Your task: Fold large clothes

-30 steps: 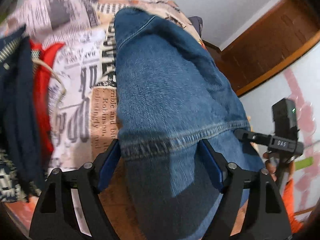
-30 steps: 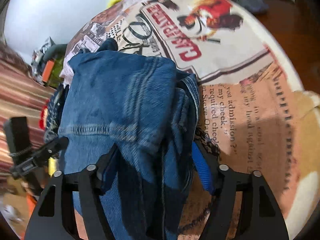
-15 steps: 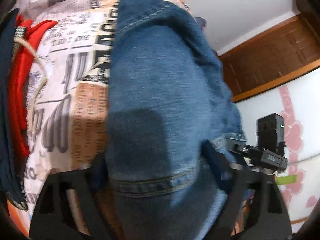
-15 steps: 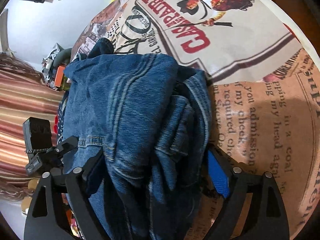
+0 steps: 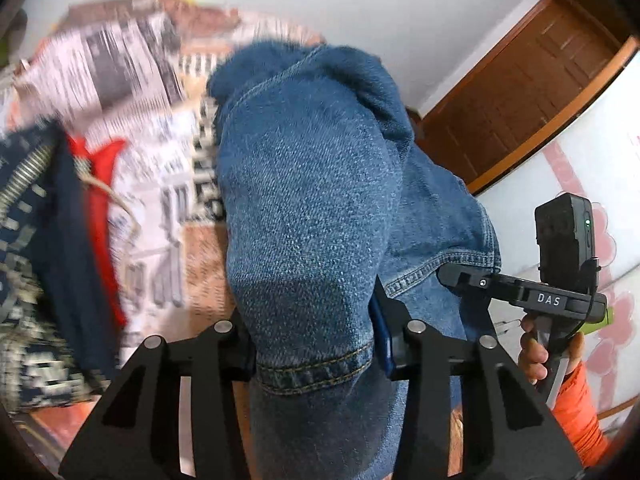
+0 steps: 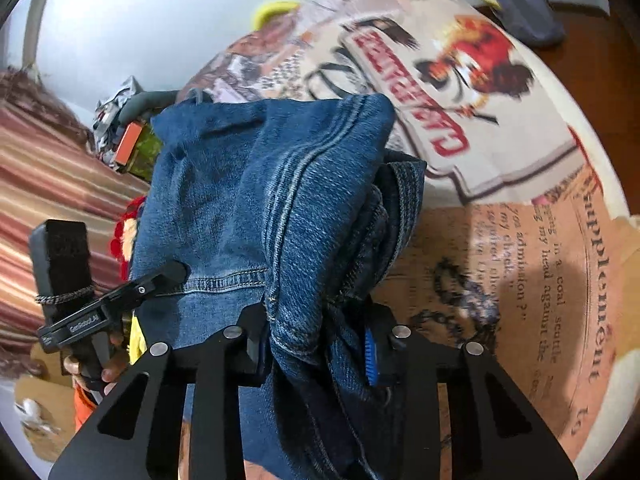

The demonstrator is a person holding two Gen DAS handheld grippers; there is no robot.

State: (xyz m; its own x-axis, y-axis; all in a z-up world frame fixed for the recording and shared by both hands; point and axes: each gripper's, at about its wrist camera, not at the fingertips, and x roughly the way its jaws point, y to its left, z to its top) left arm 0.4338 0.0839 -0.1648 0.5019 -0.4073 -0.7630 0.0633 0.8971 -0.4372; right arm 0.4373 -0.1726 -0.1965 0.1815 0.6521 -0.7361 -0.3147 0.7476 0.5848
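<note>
- The jeans (image 5: pixel 312 200) are held up over the bed (image 6: pixel 520 264), which is covered by a newspaper-print sheet; they are gripped at two places on one end, probably so that the rest can be draped forward into a fold.
- The denim is seen bunched in several layers, so a fold is judged to be already under way.
- The left gripper (image 5: pixel 312 344) is closed on a hemmed edge of the jeans; its fingers (image 5: pixel 382 336) are pressed into the cloth from both sides, with thick denim filling the narrow gap.
- The right gripper (image 6: pixel 316 344) is clamped on a thicker wad with seams; its blue-padded fingers (image 6: pixel 370 354) are kept slightly apart by the fabric alone.
- Each gripper is visible in the other's view, close beside the jeans.
- A pile of dark and red clothes (image 5: pixel 72 216) is left at the bed's edge, apart from the jeans.
</note>
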